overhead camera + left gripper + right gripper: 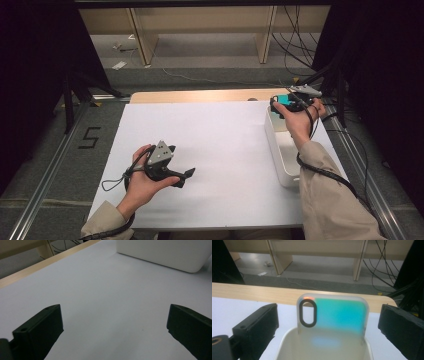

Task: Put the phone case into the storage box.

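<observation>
A translucent teal phone case with an oval camera cutout stands upright against the far end of a white bin. My right gripper hovers over that end, open, one jaw on each side of the case and neither touching it. From above, the case shows as a teal patch just beyond the right gripper, which is held in a hand over the bin. My left gripper rests low over the white table sheet at front left, open with nothing between its jaws.
The white sheet covers most of the wooden table, whose far edge is bare wood. The bin lies along the right edge. Beyond the table are floor, shelf legs and loose cables. Metal rails run along both sides.
</observation>
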